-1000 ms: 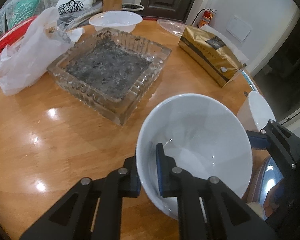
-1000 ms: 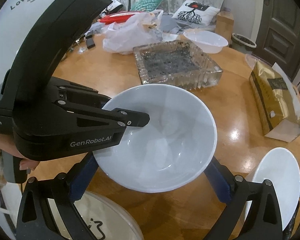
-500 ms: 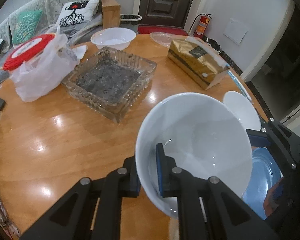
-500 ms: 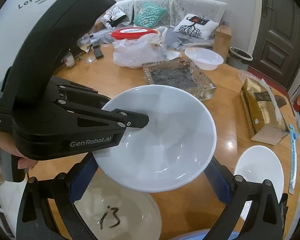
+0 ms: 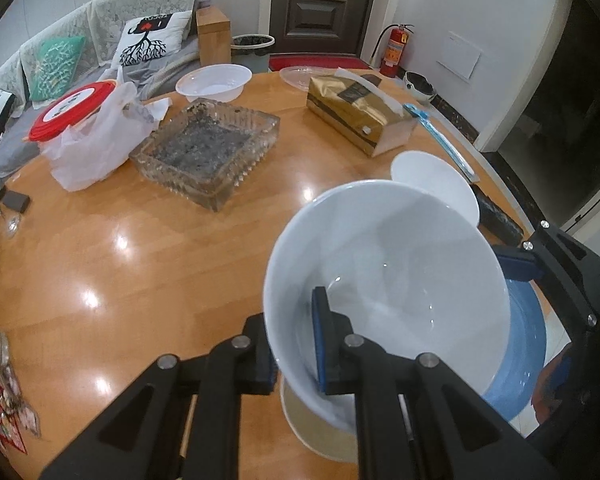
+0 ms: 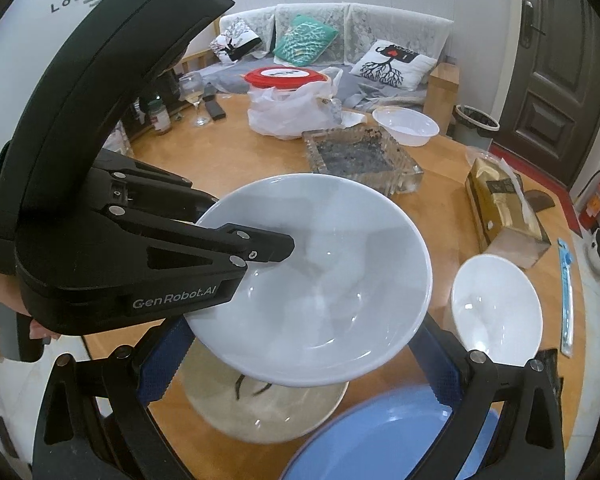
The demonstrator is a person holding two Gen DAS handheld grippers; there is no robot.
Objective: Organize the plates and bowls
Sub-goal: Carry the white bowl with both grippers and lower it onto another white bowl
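Note:
My left gripper (image 5: 296,344) is shut on the near rim of a large white bowl (image 5: 388,280), one pad inside and one outside, and holds it in the air. In the right wrist view the same bowl (image 6: 324,280) hangs between the wide-open fingers of my right gripper (image 6: 300,360), which do not clamp it. Below it lie a cream plate (image 6: 260,408) with a dark mark and a blue plate (image 6: 384,440). A smaller white bowl (image 6: 496,312) stands on the table to the right; it also shows in the left wrist view (image 5: 436,184).
On the round wooden table (image 5: 140,248) are a glass ashtray (image 5: 208,148), a white bag under a red lid (image 5: 88,136), a gold tissue box (image 5: 356,112), a white basin (image 5: 214,82), a wine glass (image 6: 192,96) and a jar (image 6: 160,116).
Both grippers and the held bowl have risen and pulled back from the ashtray. The cream and blue plates have come into view beneath the bowl.

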